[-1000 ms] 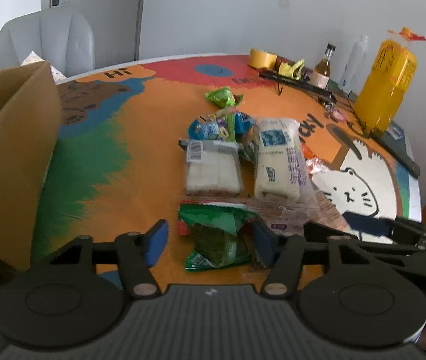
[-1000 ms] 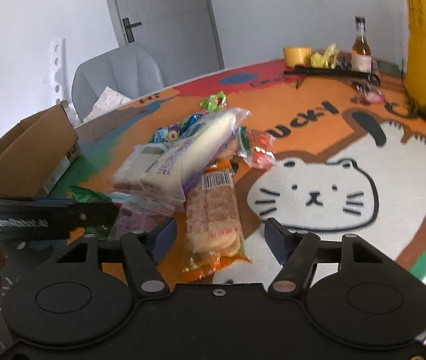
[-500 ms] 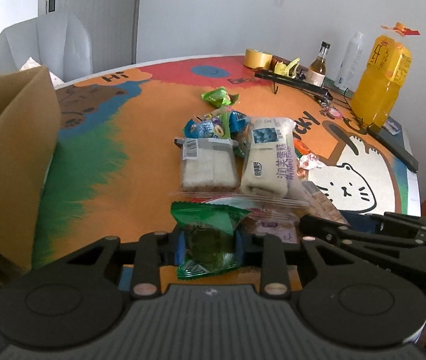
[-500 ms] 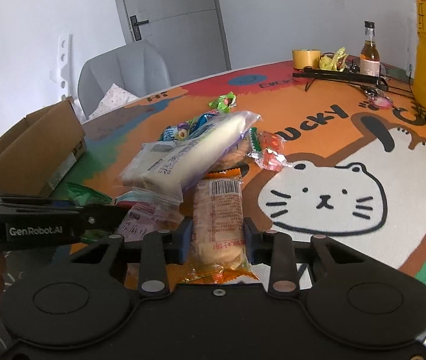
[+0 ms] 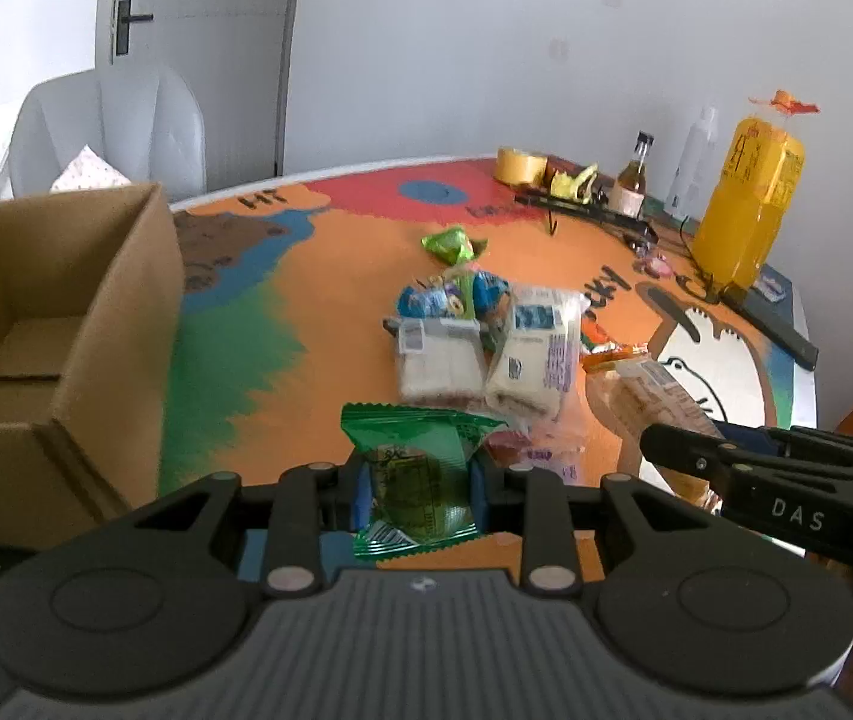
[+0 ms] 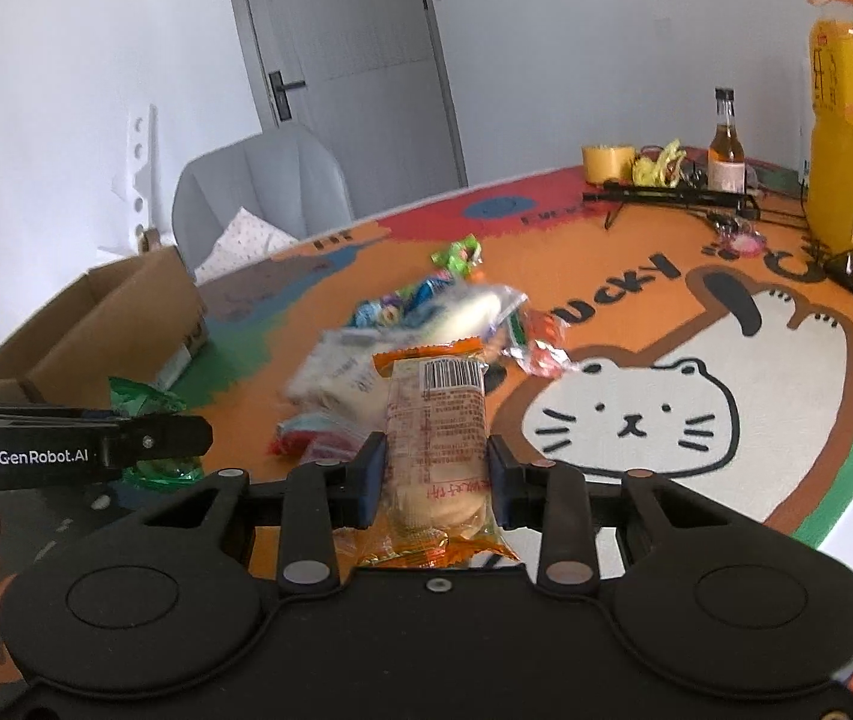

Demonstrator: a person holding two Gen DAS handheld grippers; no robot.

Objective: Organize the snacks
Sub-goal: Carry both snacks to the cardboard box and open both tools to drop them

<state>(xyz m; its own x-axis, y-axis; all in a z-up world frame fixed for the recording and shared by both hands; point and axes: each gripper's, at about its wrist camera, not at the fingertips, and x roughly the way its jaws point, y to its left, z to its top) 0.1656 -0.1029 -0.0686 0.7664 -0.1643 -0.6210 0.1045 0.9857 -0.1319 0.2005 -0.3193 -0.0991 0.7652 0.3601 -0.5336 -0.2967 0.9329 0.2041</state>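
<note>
Green packet light, crinkly, slippery; I pinch mid-body in left gripper, clamped snug. Cracker packet fragile, squeezed between right gripper pads. Box at ten o'clock; other snacks at twelve.

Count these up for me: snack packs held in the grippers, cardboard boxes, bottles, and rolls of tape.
Held snack packs: 2, green pack, orange-edged biscuit pack
Boxes: 1, cardboard box
Bottles: 3, yellow bottle, small brown bottle, clear bottle
Tape: 1, yellow tape roll
Total: 7
</note>
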